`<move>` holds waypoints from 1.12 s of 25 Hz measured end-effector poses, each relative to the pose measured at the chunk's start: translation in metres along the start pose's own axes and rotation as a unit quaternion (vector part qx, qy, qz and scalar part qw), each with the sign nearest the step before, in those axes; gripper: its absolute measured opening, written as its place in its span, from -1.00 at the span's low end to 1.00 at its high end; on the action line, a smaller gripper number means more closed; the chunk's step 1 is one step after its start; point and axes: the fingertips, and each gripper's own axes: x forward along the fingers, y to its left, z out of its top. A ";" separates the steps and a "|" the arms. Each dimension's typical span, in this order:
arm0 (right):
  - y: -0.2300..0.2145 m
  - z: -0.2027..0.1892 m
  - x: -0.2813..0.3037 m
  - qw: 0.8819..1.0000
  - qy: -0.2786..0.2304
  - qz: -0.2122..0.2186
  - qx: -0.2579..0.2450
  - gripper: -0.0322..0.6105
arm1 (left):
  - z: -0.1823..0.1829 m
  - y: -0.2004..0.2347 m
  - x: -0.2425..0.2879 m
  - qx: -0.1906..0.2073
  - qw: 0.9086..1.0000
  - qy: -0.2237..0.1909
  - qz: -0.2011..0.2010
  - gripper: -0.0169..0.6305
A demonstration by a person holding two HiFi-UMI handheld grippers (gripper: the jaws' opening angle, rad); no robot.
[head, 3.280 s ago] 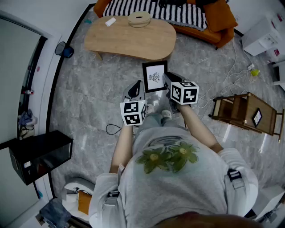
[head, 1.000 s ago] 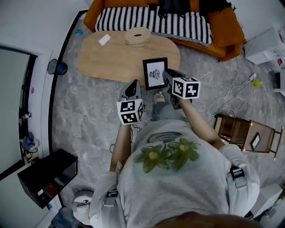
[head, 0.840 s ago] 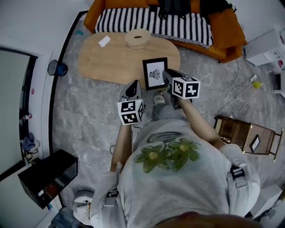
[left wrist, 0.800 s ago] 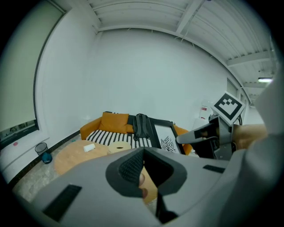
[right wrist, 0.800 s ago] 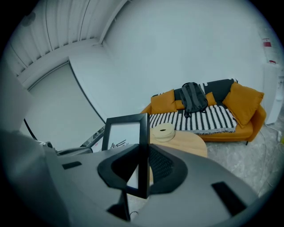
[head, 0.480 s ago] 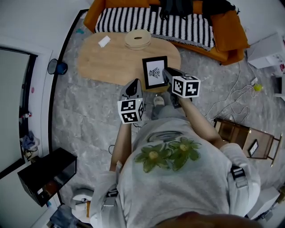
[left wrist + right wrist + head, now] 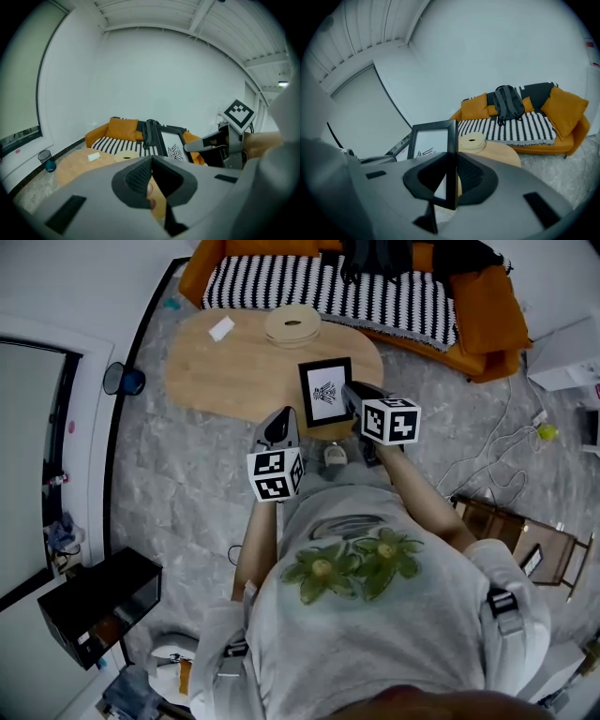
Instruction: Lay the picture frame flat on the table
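A black picture frame (image 7: 325, 393) with a white print stands upright in the air over the near edge of the light wooden table (image 7: 234, 362). My right gripper (image 7: 354, 399) is shut on the frame's right edge. In the right gripper view that edge (image 7: 451, 154) runs upright between the two pads, with the right gripper (image 7: 451, 180) closed on it. My left gripper (image 7: 279, 427) hangs to the frame's left, apart from it, with its jaws together and nothing in them. The left gripper view shows the frame (image 7: 174, 150) ahead to the right.
A pale round roll (image 7: 292, 324) and a white card (image 7: 221, 329) lie on the table's far side. Behind it is an orange sofa (image 7: 483, 306) with a striped cover and a dark backpack (image 7: 508, 105). A wooden stool (image 7: 511, 531), cables and a black box (image 7: 98, 606) are on the floor.
The person has walked toward the table. The frame, held the same way, was over the floor short of the table and now stands over its near edge.
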 end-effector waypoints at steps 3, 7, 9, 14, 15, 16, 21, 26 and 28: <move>-0.003 0.005 0.003 1.000 0.000 0.003 -0.004 -0.68 | 0.004 -0.001 0.003 -0.003 1.000 -0.004 0.005 -0.90; -0.004 0.012 0.009 1.000 0.002 0.005 -0.007 -0.68 | 0.006 0.003 0.006 -0.010 1.000 -0.004 0.009 -0.90; -0.003 0.015 0.013 1.000 0.002 0.007 -0.006 -0.68 | 0.006 0.005 0.009 -0.012 1.000 -0.002 0.010 -0.90; -0.005 0.020 0.022 1.000 0.006 0.007 -0.002 -0.68 | 0.008 0.011 0.016 -0.016 1.000 0.003 0.011 -0.90; -0.006 0.021 0.024 1.000 0.007 0.007 -0.001 -0.68 | 0.008 0.012 0.019 -0.018 1.000 0.004 0.011 -0.90; -0.007 0.022 0.027 1.000 0.008 0.006 0.001 -0.68 | 0.009 0.014 0.021 -0.019 1.000 0.005 0.011 -0.90; -0.009 0.023 0.040 1.000 0.016 0.003 0.007 -0.68 | 0.009 0.023 0.035 -0.023 1.000 0.018 0.003 -0.90; -0.014 0.026 0.052 1.000 0.023 -0.006 0.012 -0.68 | 0.009 0.032 0.045 -0.022 0.999 0.028 -0.002 -0.90; -0.014 0.028 0.057 1.000 0.024 -0.006 0.012 -0.68 | 0.007 0.037 0.046 -0.025 0.999 0.032 0.000 -0.90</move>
